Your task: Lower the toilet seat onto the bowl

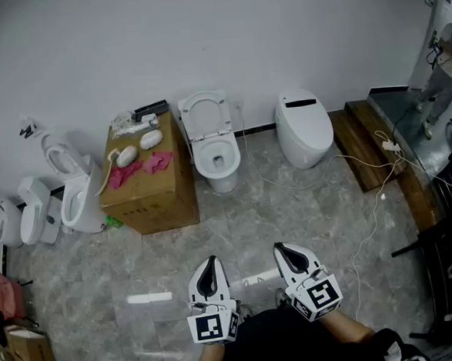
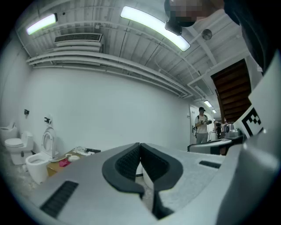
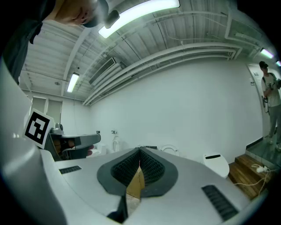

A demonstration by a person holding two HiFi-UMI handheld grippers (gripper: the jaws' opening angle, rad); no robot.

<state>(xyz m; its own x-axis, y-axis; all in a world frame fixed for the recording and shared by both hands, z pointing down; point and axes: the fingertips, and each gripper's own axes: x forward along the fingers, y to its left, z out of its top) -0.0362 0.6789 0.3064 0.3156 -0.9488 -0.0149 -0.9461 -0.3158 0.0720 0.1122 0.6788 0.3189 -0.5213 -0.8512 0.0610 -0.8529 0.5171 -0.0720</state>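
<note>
While cardboard box (image 1: 145,185) sits at 10 o'clock, left gripper (image 1: 209,263) hovers 6 o'clock, fingers pressed together, empty. Toilet seat (image 1: 204,114) at 12 o'clock, upright above bowl (image 1: 217,159), well away. Right gripper (image 1: 283,250) 5 o'clock, likewise closed, empty.

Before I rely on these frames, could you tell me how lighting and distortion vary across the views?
Head view: even, soft light, sharp; the white ceramic toilet with raised seat reads clearly. Left gripper view: fisheye curving the long ceiling tube light, black corners. Right gripper view: same fisheye; the bright ceiling strip light glares.
</note>
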